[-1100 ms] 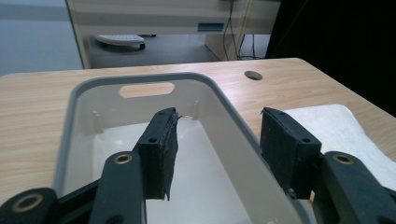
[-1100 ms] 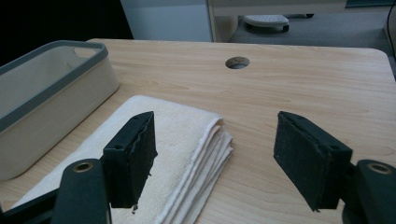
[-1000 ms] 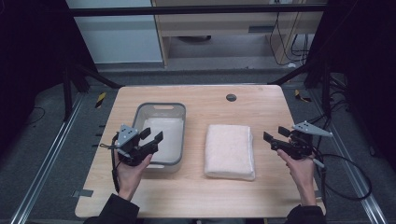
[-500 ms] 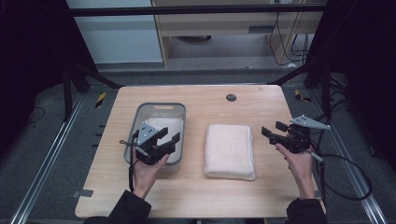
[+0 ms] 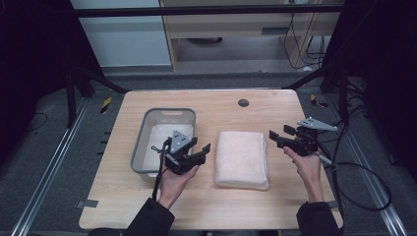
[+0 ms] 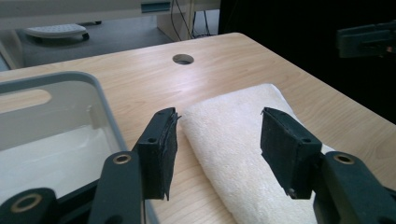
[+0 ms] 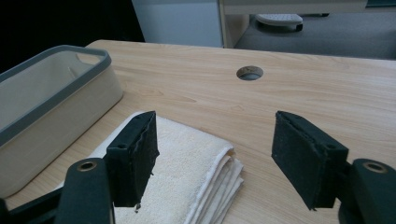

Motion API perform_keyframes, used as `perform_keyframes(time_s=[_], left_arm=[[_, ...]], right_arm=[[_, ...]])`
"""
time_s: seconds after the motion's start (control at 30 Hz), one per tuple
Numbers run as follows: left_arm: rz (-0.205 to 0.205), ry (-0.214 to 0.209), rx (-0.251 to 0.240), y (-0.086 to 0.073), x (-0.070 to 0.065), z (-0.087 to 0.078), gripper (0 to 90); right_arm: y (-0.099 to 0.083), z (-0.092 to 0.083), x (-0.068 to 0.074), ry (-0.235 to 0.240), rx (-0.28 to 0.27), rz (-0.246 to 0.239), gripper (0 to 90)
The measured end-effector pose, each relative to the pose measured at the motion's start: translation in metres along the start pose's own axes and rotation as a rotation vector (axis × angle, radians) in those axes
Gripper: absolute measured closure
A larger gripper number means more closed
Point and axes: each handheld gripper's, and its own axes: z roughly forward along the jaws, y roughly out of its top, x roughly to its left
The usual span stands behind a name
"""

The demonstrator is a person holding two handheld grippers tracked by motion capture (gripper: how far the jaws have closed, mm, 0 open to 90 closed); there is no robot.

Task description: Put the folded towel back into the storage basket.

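Both pairs of my jaws stand apart with nothing between them; the left gripper has just been opening its jaws and sits over the near right rim of the grey bin, while my right gripper hovers just right of the folded towel. The towel lies flat on the table between bin and right gripper. Risk, as I judge it: pinching only the top ply would unfold the stack, and my left jaw could clip the rim.

A: Where are the hands?
B: Both arms reach in from below. The left gripper points right, the right gripper points left.
A: Are they holding anything?
B: No. The left jaws have just been opening; both stand apart.
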Motion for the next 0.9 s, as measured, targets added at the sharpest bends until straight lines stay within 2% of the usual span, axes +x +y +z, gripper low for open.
perform_keyframes(time_s=[0.3,0.5,0.73,0.9], left_arm=[[0.019,-0.025,0.048,-0.005,-0.019,0.022,43.7],[0.041,-0.035,0.078,-0.01,-0.029,0.033,42.5],[0.027,-0.05,0.101,-0.02,-0.039,0.047,40.8],[0.019,-0.039,0.127,-0.029,-0.041,0.055,39.7]], right_arm=[[-0.004,0.014,0.001,0.011,0.019,0.004,30.6],[-0.007,0.019,0.0,0.001,0.038,-0.008,30.4],[-0.011,0.03,-0.004,-0.008,0.067,-0.004,29.7],[-0.015,0.036,-0.005,-0.016,0.087,-0.004,29.4]])
